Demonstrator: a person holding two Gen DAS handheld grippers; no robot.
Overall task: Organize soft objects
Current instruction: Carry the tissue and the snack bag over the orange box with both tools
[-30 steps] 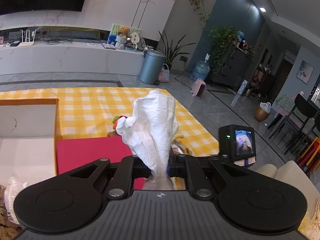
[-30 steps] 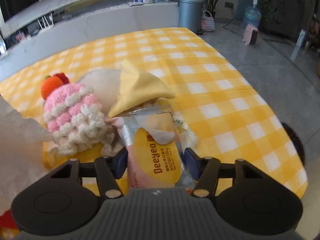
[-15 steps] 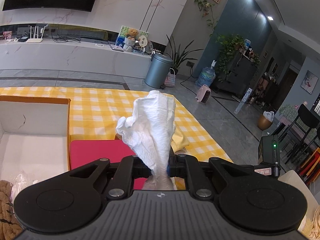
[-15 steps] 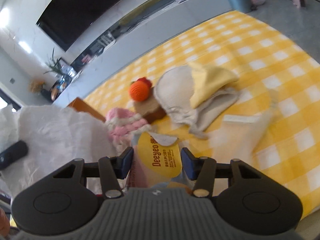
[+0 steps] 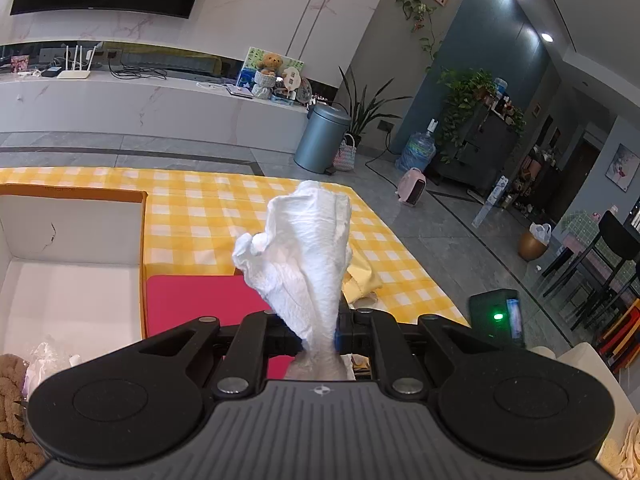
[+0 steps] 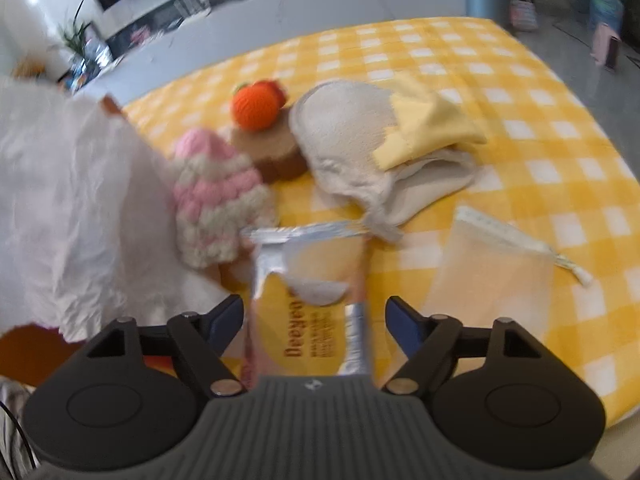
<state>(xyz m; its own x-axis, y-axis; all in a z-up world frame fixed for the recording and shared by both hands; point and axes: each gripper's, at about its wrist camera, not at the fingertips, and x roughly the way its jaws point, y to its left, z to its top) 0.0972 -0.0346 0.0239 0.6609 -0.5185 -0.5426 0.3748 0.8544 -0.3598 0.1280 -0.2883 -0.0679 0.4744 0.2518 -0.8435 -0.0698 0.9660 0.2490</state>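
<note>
My left gripper is shut on a crumpled white tissue that stands up above the table. In the right wrist view the same tissue fills the left side. My right gripper has its jaws opening around a yellow and silver snack packet; gaps show between the packet and both pads. Beyond it on the yellow checked cloth lie a pink and cream crochet cake, an orange crochet ball on a brown slice, a beige cloth with a yellow cloth on it, and a translucent pouch.
An open box, white inside with an orange rim, sits at the left with a brown plush in its near corner. A red mat lies beside it. The table's right edge drops to a grey floor.
The right gripper's jaws have spread away from the snack packet, and its view has swung across the pile of soft things. The left gripper still holds the tissue in about the same place.
</note>
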